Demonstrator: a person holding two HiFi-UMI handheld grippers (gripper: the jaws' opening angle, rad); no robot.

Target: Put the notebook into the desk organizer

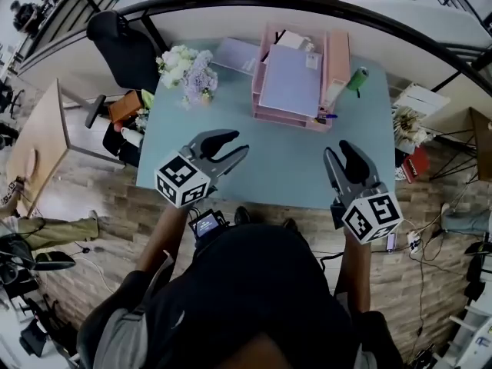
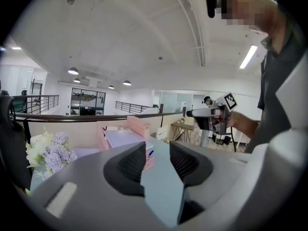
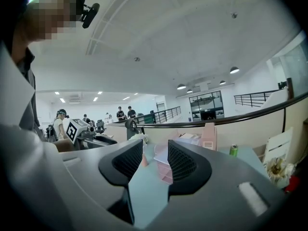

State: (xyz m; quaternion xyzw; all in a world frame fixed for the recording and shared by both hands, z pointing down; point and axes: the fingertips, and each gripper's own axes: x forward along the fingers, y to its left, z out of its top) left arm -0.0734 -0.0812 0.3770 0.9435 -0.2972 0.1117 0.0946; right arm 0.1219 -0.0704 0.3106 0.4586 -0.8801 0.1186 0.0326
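Left gripper (image 1: 234, 146), right gripper (image 1: 338, 151): jaws apart, empty; flowers (image 1: 188, 69), can (image 1: 357, 79) flank organizer (image 1: 338, 58).

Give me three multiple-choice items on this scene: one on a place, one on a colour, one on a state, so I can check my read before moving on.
1. In the head view, where does the green can stand relative to the desk organizer?
A) to its left
B) to its right
C) inside it

2. What colour is the desk organizer?
A) pink
B) black
C) yellow

3. How are the left hand-held gripper and the right hand-held gripper?
A) both clamped on the notebook
B) both open and empty
C) left one shut on a pen

Answers:
1 B, the can stands on the table off the organizer's right side.
2 A, its walls are pink.
3 B, each gripper view shows the jaws apart with only table between them.
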